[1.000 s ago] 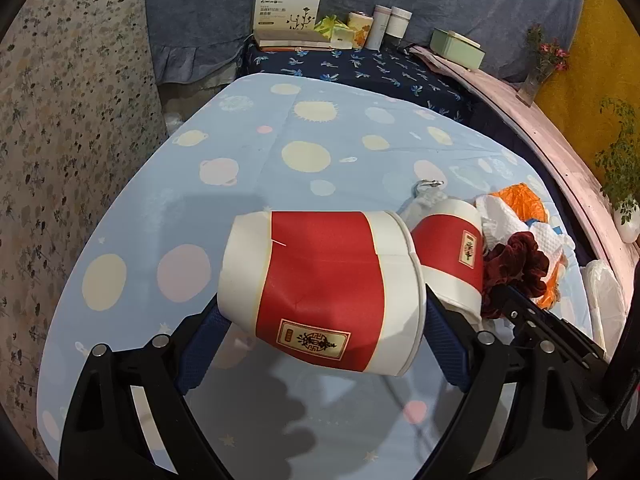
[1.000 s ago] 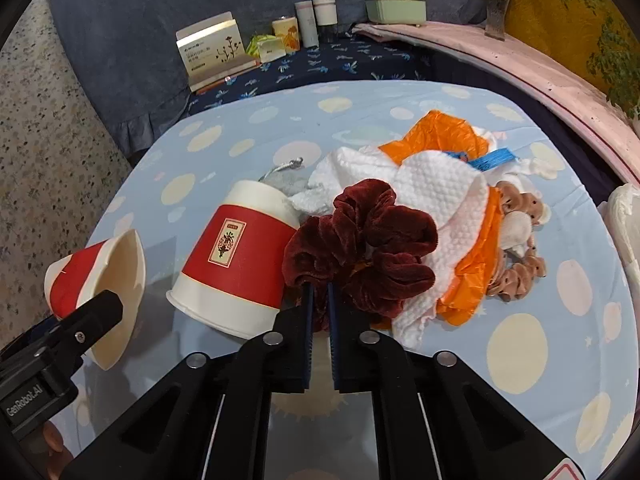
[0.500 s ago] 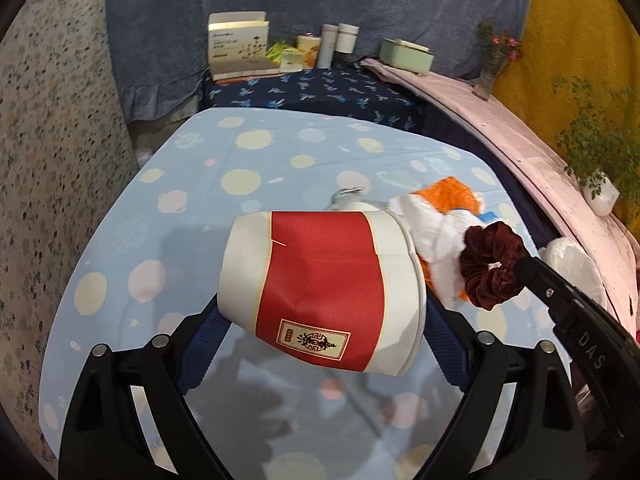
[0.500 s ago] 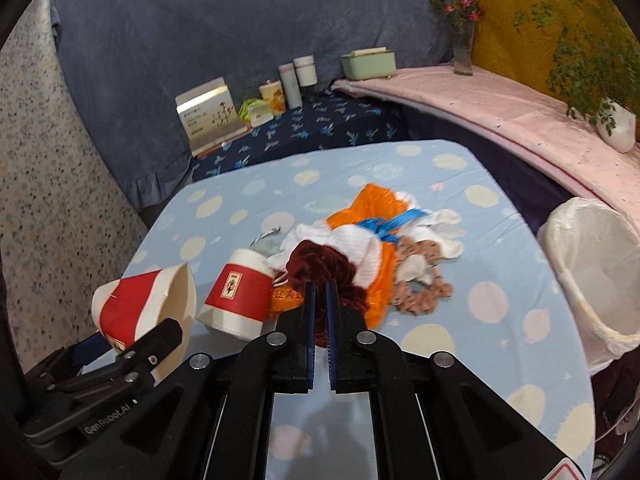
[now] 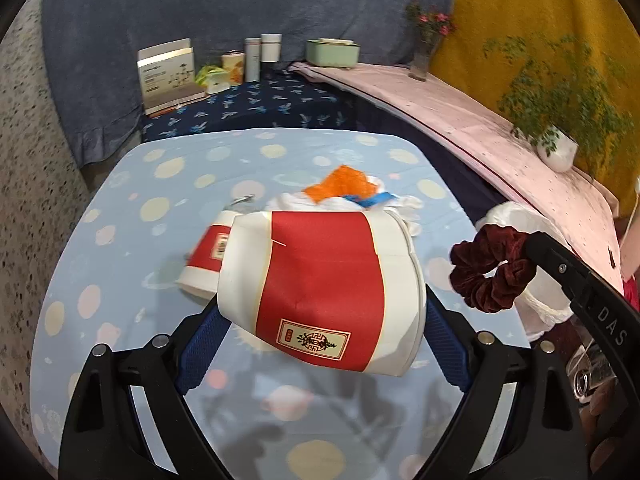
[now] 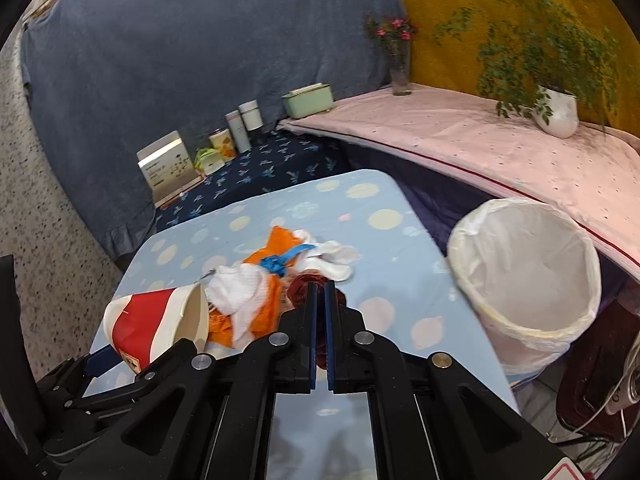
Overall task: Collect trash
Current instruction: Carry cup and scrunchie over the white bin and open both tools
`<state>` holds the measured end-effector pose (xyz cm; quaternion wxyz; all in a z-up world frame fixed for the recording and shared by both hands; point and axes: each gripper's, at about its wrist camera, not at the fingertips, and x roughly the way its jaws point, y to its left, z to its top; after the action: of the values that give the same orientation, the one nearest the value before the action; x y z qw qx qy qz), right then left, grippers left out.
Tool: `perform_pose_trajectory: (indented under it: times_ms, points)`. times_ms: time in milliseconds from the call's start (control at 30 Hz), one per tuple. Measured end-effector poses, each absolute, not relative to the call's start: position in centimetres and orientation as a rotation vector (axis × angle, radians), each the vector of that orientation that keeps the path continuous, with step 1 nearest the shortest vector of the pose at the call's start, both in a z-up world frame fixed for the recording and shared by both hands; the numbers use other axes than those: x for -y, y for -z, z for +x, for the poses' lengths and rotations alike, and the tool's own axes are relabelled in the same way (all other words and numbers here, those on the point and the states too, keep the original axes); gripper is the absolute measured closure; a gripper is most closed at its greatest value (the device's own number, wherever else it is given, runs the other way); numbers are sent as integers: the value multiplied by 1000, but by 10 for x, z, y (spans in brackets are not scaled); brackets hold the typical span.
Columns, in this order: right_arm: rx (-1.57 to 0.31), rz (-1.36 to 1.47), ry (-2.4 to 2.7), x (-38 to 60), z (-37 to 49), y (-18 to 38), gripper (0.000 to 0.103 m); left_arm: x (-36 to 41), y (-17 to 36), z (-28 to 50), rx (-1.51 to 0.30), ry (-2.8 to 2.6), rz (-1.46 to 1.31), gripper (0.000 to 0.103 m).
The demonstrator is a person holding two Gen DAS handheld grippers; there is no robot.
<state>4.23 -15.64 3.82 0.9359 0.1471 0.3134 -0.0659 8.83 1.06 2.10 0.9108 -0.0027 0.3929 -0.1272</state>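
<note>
Fingers, left gripper (image 5: 322,312): clamped on a red-and-white paper cup (image 5: 320,286), which I hold sideways above the table (image 5: 168,160), blue pads pressing its base and mouth ends. Fingers, right gripper (image 6: 319,304): closed almost together, pinching a dark red scrunchie (image 6: 300,286); in my left view the scrunchie (image 5: 490,270) hangs from the tips of that gripper, to the right of the cup and clear of the tabletop. Second paper cup (image 5: 206,258): lying on its side on the table, just behind and left of the held one. Trash pile (image 6: 280,268): white tissue, orange wrapper and a blue strip, heaped mid-table beyond both grippers. Bin (image 6: 524,276): white-lined, open, standing off the right edge of the table, near my right gripper. Tablecloth: pale blue with pastel dots. Far side: low shelf with a box (image 5: 168,76), small jars and canisters (image 5: 262,56). Right side: pink-covered counter (image 6: 480,148) carrying a green container (image 6: 308,100), a vase of flowers (image 6: 398,60) and a potted plant (image 6: 556,108).
</note>
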Motion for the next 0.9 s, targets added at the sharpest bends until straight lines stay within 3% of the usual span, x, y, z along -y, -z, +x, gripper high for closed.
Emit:
perform_pose_trajectory:
  times_ms: [900]
  points:
    - [-607,403,421,358,21,-20,100,213,-12,97,-793,686,182,16]
